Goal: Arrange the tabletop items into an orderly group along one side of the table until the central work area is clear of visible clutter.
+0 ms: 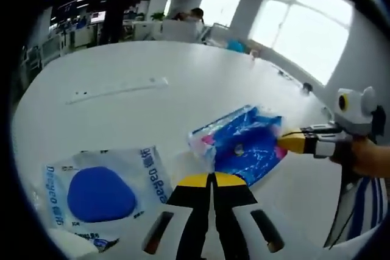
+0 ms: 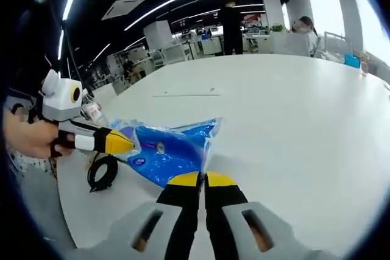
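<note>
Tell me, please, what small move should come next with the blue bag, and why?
Probably carry the blue bag toward the packet with the blue pad and lay it alongside. Both grippers, left and right, pinch opposite ends of the bag, so it looks ready to shift, and the packet already lies near the table edge, a fair spot for the group.

Each gripper [image 1: 212,182] has black jaws with yellow tips on a white body with two dark slots. At 3 o'clock, the right gripper [image 1: 291,142] shows a yellow-ringed lens housing.
</note>
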The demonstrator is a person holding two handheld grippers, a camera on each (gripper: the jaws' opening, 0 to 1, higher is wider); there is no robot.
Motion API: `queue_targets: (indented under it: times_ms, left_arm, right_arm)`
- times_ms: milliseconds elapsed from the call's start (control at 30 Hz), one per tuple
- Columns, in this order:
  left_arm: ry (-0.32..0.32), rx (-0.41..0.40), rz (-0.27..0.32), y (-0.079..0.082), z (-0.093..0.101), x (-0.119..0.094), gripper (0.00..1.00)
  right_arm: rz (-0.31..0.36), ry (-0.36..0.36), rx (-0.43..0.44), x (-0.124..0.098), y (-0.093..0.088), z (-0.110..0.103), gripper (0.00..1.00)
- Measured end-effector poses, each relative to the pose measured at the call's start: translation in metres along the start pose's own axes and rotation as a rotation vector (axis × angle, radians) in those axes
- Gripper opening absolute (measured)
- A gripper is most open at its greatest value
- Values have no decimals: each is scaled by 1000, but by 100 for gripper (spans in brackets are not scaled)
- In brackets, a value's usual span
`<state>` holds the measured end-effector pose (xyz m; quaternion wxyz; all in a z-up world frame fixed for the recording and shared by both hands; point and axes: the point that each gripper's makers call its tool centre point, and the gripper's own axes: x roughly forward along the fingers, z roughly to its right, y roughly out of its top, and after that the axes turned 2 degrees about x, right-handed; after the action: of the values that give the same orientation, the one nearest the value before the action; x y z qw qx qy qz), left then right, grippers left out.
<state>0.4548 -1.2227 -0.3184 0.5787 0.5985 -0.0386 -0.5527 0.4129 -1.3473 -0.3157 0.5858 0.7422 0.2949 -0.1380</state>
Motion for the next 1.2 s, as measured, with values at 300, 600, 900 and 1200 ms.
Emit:
queue_targets:
  times_ms: [300,600,900,1200]
  left_arm:
    - [8,8,-21,-6,-11,17,0]
    - [20,5,-33,-10,-17,23,0]
    - [29,-6,-42,-15,-17,25,0]
    - [32,-25,-37,-16,-14,27,0]
  right_arm:
    - [-31,8,21,22,-10,10,0]
    - [-52,19,30,35,-19,15,0]
    - [-56,20,51,36,-24,17,0]
    - [-62,22,66,35,-29,20,0]
